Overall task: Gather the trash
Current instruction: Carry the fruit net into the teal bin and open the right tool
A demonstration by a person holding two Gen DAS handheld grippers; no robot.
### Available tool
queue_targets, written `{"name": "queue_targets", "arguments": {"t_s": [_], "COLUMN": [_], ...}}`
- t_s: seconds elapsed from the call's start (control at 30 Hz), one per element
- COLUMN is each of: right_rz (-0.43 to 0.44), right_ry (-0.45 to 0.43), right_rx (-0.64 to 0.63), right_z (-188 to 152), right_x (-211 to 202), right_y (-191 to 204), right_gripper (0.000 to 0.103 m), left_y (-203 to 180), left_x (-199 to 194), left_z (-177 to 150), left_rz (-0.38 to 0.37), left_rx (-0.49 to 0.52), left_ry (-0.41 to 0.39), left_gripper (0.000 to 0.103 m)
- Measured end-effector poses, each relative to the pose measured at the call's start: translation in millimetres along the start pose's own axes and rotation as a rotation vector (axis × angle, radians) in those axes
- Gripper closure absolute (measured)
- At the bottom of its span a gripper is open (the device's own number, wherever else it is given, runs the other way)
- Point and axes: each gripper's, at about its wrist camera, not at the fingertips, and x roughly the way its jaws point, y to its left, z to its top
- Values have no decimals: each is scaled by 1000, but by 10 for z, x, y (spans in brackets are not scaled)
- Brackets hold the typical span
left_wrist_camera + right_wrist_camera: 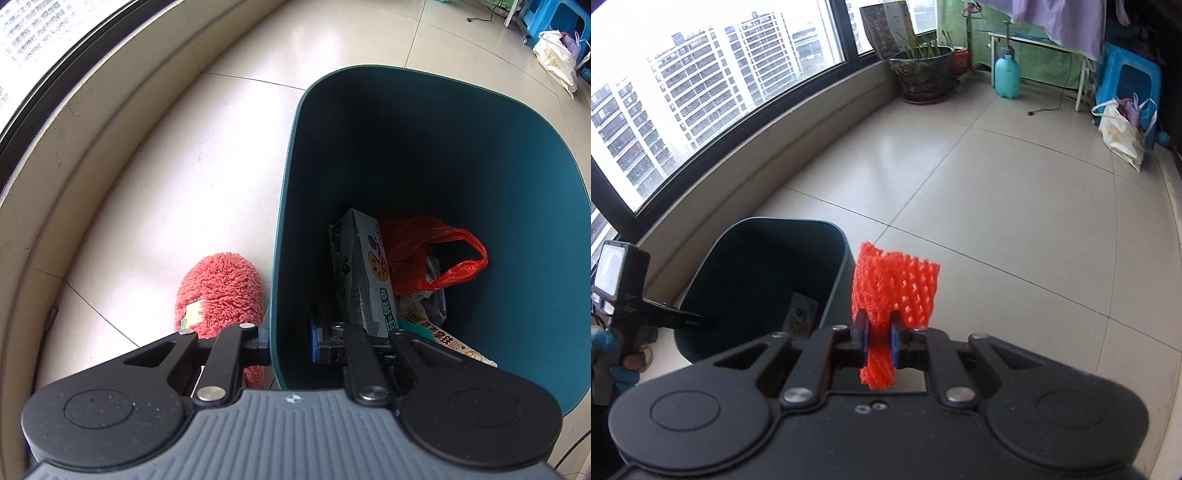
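A dark teal trash bin (480, 155) stands on the tiled floor. Inside lie a light blue snack box (364, 273), an orange plastic bag (432, 251) and other wrappers. My left gripper (290, 341) is open and straddles the bin's near rim, one finger outside, one inside. My right gripper (879, 341) is shut on an orange foam fruit net (894, 291), held just right of the bin (757, 273) and above the floor. The left gripper's handle (620, 295) shows at the bin's left in the right wrist view.
A red fluffy slipper (221, 291) lies against the bin's left side. A low window ledge (746, 162) curves along the left. A potted plant (923, 70), teal spray bottle (1006, 74), blue stool (1128, 81) and white bag (1119, 133) stand at the far end.
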Motion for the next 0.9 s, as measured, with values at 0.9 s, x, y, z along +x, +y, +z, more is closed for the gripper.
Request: {"name": "queue_targets", "arguments": {"t_s": [0.9], "right_rz": [-65], "right_ry": [368], "right_rx": [-115], "right_z": [-36], "right_x": [2035], "right_y": [1486], "right_gripper": [82], "left_y": [293], "left_x": [-109], "left_z": [65], "left_rz": [-115], "left_rx": [-4], "left_ry": [0], "left_gripper": [87]}}
